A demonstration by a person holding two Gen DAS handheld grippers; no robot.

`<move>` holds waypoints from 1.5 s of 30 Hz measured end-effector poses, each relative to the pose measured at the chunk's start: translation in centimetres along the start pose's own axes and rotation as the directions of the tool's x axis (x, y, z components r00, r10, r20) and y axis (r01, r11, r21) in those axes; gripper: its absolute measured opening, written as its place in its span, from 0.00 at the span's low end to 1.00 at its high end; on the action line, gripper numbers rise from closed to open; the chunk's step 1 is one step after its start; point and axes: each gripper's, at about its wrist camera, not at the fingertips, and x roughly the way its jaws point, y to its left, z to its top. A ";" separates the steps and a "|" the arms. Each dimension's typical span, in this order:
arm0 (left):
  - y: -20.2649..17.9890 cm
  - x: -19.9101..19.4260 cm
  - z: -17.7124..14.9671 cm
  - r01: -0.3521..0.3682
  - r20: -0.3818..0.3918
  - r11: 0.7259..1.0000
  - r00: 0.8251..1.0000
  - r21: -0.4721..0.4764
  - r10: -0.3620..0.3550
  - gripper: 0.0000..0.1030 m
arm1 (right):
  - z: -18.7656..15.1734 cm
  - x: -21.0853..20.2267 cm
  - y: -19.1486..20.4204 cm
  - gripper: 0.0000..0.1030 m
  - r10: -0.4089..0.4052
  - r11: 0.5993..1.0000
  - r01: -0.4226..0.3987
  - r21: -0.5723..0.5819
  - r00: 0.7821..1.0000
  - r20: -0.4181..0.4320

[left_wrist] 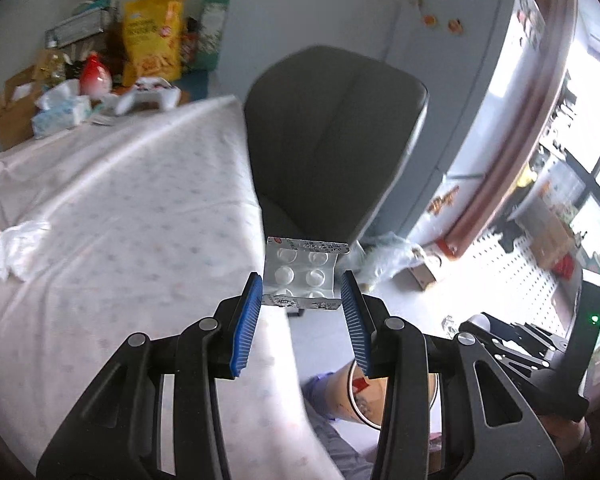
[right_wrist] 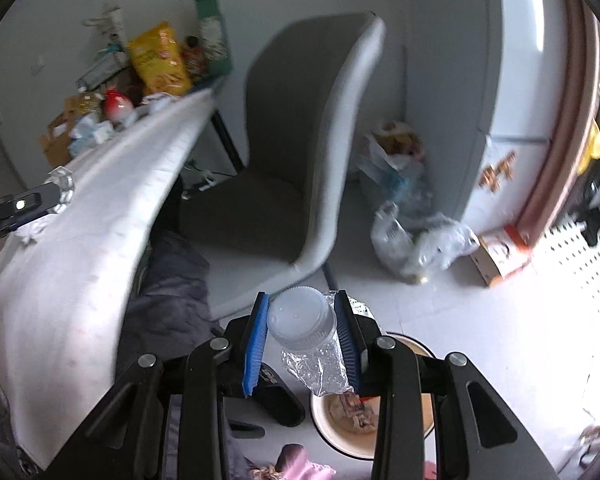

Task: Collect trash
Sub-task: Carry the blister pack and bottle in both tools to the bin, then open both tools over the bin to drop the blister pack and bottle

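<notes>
My left gripper (left_wrist: 302, 280) is shut on a silver pill blister pack (left_wrist: 300, 274), held past the edge of the white-clothed table (left_wrist: 100, 200). A crumpled white tissue (left_wrist: 14, 248) lies on the table at the left. My right gripper (right_wrist: 302, 300) is shut on a crushed clear plastic bottle (right_wrist: 304, 324) with a white cap and holds it over the floor. Right below it stands a round cream bin (right_wrist: 318, 424) with trash inside. The same bin (left_wrist: 342, 396) shows under the left fingers. The left gripper (right_wrist: 56, 196) shows at the table's left edge in the right wrist view.
A grey chair (right_wrist: 300, 140) stands by the table. Plastic bags (right_wrist: 412, 240) and a cardboard box (right_wrist: 504, 252) lie on the floor by a white fridge (right_wrist: 460, 60). Snack bags and a tissue box (left_wrist: 60, 108) crowd the table's far end. A black slipper (right_wrist: 276, 396) lies beside the bin.
</notes>
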 end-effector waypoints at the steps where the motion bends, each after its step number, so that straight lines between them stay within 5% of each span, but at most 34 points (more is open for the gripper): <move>1: -0.5 0.7 -0.1 0.007 -0.012 1.000 1.000 0.008 -0.007 0.39 | -0.2 0.5 -0.7 0.32 -0.006 1.000 0.006 0.014 1.000 -0.013; 7: -3.1 3.9 -0.6 0.044 -0.068 0.998 0.997 0.038 -0.042 0.40 | -1.2 2.2 -3.8 0.33 -0.058 0.996 0.062 0.059 0.996 -0.062; 9: -3.9 4.9 -1.0 0.058 -0.091 0.997 0.994 0.048 -0.054 0.40 | -1.4 2.1 -4.8 0.60 -0.070 0.993 0.075 0.092 0.996 -0.058; 15: -5.7 6.9 -1.5 0.086 -0.144 0.993 0.987 0.076 -0.075 0.40 | -2.2 1.0 -7.3 0.73 -0.096 0.980 0.102 0.168 0.994 -0.044; 24: -10.9 9.3 -2.7 0.200 -0.238 0.966 0.958 0.166 -0.157 0.40 | -2.9 -2.7 -10.7 0.83 -0.161 0.954 0.153 0.258 0.987 0.010; 36: -17.2 13.2 -5.4 0.340 -0.382 0.916 0.892 0.212 -0.242 0.40 | -5.4 -5.9 -16.5 0.83 -0.251 0.889 0.230 0.396 0.968 0.001; 38: -17.6 13.8 -5.7 0.384 -0.423 0.904 0.862 0.190 -0.278 0.61 | -5.8 -6.0 -16.9 0.83 -0.253 0.885 0.232 0.405 0.967 -0.002; 39: -17.4 13.9 -5.6 0.381 -0.415 0.907 0.865 0.180 -0.281 0.79 | -6.0 -6.1 -17.0 0.83 -0.252 0.884 0.231 0.407 0.968 -0.003; 40: -17.2 13.8 -5.4 0.379 -0.395 0.910 0.872 0.169 -0.290 0.85 | -6.2 -6.0 -17.1 0.83 -0.251 0.883 0.231 0.408 0.968 -0.005; 45: -15.6 13.2 -4.4 0.373 -0.373 0.917 0.878 0.142 -0.299 0.86 | -5.8 -5.1 -16.5 0.83 -0.232 0.890 0.219 0.401 0.973 -0.016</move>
